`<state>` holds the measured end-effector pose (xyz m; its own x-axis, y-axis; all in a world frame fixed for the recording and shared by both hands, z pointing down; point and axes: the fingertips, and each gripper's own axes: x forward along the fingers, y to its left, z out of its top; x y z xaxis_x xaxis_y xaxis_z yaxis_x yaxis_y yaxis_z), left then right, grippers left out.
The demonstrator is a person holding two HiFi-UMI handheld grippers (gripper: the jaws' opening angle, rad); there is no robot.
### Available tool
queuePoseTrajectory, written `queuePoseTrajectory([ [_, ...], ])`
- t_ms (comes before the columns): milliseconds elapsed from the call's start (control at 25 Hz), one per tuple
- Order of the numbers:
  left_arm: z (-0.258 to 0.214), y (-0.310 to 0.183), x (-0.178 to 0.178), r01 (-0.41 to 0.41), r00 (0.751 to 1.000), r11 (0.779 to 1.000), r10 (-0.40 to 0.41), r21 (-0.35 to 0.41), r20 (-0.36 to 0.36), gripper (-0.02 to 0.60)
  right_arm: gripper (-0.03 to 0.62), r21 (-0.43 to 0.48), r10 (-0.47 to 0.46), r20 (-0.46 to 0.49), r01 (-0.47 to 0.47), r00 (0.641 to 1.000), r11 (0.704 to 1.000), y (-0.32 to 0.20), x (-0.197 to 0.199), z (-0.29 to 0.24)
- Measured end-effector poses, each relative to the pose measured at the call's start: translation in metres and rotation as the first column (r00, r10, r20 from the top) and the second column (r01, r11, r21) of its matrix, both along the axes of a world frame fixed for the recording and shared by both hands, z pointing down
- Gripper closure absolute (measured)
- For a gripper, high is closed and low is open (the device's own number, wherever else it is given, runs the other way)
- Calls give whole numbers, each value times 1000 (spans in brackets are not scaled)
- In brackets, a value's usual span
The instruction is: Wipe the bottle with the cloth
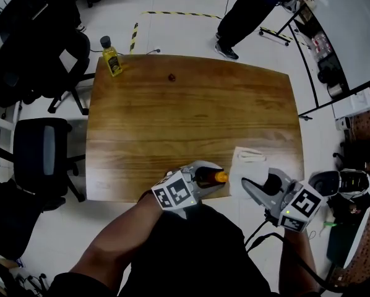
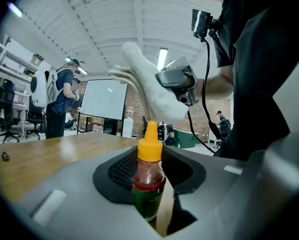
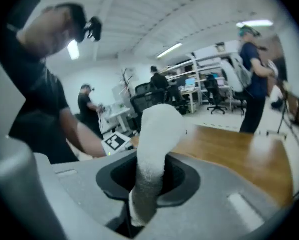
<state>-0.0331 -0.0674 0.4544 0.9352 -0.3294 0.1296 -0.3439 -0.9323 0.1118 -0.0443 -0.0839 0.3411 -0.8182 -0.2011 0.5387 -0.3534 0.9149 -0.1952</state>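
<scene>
A small sauce bottle (image 2: 148,176) with dark red contents, a green label and an orange cap (image 1: 220,177) stands between the jaws of my left gripper (image 1: 205,177), which is shut on it near the table's front edge. My right gripper (image 1: 258,187) is shut on a white cloth (image 3: 152,149); the cloth (image 1: 245,166) hangs out of the jaws just right of the bottle. In the left gripper view the cloth (image 2: 149,86) and the right gripper (image 2: 178,84) are raised above and beyond the bottle's cap, apart from it.
A wooden table (image 1: 191,122) carries a yellow bottle with a black cap (image 1: 111,57) at its far left corner and a small dark speck (image 1: 171,77). Black office chairs (image 1: 39,150) stand at the left. A person (image 1: 250,11) stands beyond the table.
</scene>
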Motion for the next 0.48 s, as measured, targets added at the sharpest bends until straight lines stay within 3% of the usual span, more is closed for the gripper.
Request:
queuePoseTrajectory([
  [80,0,0,0,-1,1000,1000,1,1,3,416,522,115,-144,-241,175,960,978,13,-9,10],
  [160,1,0,0,1,1000,1000,-1,0,6,416,522,139,-208,-411,287,888,948,18,-17,27],
  [360,0,-1,0,2,1000,1000,-2,-1,10,416,516,112,-288,-583,427,759,898,23,-29,67],
  [480,0,0,0,-6,1000,1000,6,8,13,416,514,93,-292,-607,431,739,898,26,-25,73],
])
